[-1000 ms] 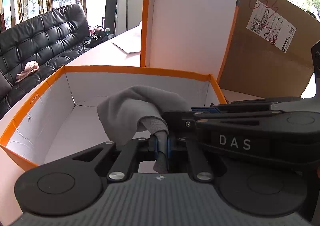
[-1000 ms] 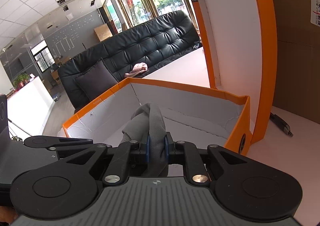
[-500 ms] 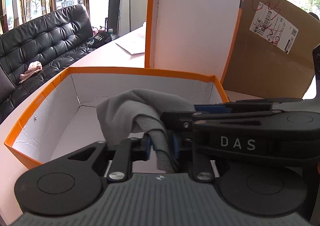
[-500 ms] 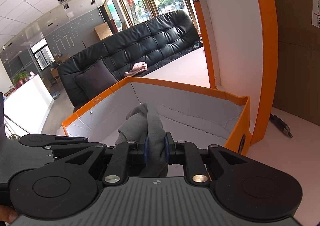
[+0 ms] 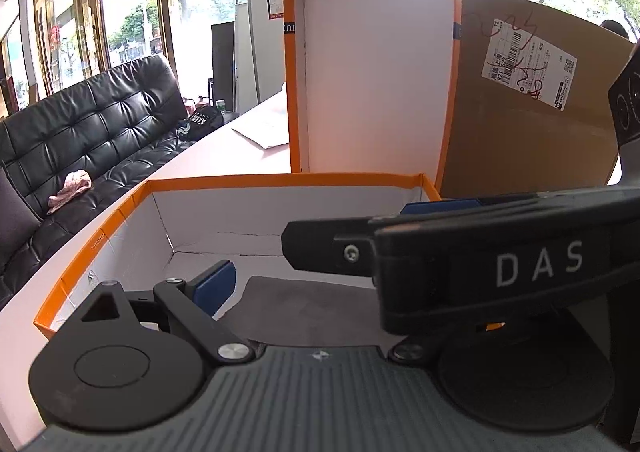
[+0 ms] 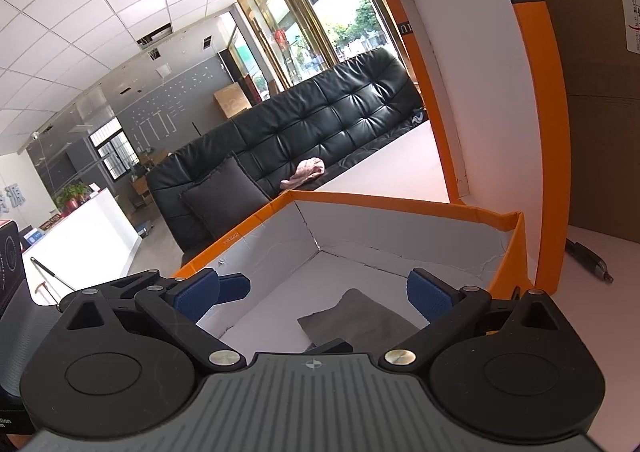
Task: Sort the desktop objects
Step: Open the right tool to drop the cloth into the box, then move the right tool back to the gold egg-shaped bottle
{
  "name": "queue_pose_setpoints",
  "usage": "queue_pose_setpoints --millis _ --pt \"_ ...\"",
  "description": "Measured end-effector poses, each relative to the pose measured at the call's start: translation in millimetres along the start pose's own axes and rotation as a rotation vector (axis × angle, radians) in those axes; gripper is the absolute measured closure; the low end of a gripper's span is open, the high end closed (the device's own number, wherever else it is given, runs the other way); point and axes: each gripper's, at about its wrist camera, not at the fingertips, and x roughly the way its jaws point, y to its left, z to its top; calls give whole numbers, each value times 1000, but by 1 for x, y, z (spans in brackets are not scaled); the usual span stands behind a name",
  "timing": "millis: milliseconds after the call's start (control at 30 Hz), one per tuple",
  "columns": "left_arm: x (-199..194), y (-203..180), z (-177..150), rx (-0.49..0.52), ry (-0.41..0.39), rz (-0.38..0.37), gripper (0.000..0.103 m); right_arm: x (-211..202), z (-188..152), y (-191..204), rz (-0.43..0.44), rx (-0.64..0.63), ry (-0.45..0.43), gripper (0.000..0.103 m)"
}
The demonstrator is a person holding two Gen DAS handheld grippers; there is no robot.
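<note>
Cloth [image 6: 356, 318], grey, now lies flat on the orange box's [image 6: 404, 202] floor, let go by both tongs; a second ago each pinched it. Right tongs [image 6: 332, 294] gape wide above it, clear of the walls. Left tongs [image 5: 320, 276] stand open too, partly hidden behind the right tool; only the right view shows the black pen [image 6: 588, 260] on the desk [image 6: 600, 316].

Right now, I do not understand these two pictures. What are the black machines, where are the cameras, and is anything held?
A person holds two hand grippers; each carries a camera looking along its fingers. The left view shows the left gripper, with the other tool crossing in front. The right view shows the right gripper. Both are open and hold nothing. A grey cloth lies inside the orange box on the table. The box's lid stands upright behind, beside a cardboard box.
</note>
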Motion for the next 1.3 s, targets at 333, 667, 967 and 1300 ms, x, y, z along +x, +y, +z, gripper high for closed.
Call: queue_pose_setpoints --millis 333,667,967,1300 --pt "-33 -7 -5 52 -152 -25 10 -4 5 6 21 -7 -94 2" --pt "-86 -34 -5 95 -306 -170 9 -91 10 10 -4 -22 -379 0" --pt "-83 -103 -4 116 -303 -404 9 -179 -9 -29 -203 111 -456 0" --pt "-52 -243 5 124 -254 -763 9 -291 -49 -118 -506 435 -531 0"
